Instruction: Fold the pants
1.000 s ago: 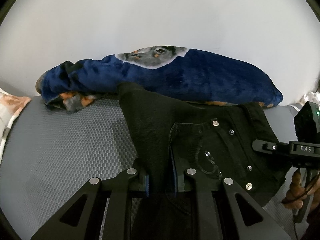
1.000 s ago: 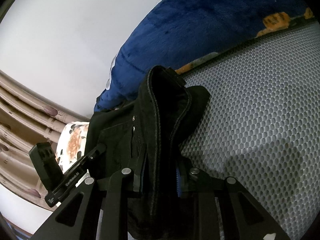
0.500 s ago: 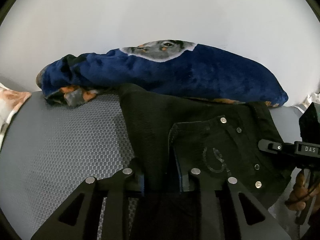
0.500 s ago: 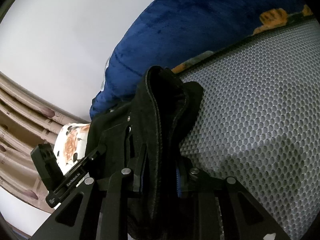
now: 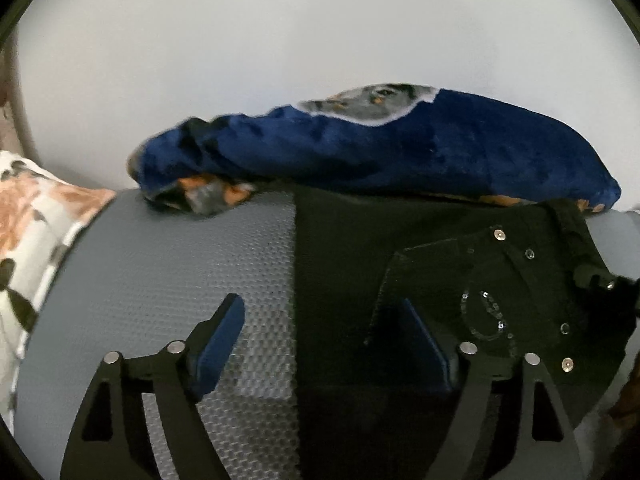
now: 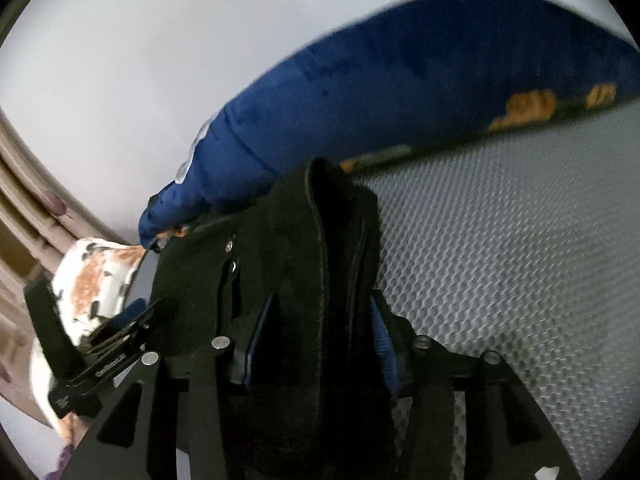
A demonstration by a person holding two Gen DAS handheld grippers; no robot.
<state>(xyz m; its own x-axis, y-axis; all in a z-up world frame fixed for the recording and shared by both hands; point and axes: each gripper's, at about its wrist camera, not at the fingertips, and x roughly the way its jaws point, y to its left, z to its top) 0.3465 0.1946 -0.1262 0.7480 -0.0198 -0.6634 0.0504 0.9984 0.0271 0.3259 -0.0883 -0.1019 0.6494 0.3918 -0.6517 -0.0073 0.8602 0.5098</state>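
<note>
Black pants are laid on the grey mattress beside a blue blanket, released by the spread left tool while the right tool is clamped on the waistband to steady the fold.

Setting: home bedroom. Evidence: grey honeycomb-textured mattress cover beneath the jaws; rolled navy plush blanket beyond them, against a plain white wall; floral pillow left of them.
</note>
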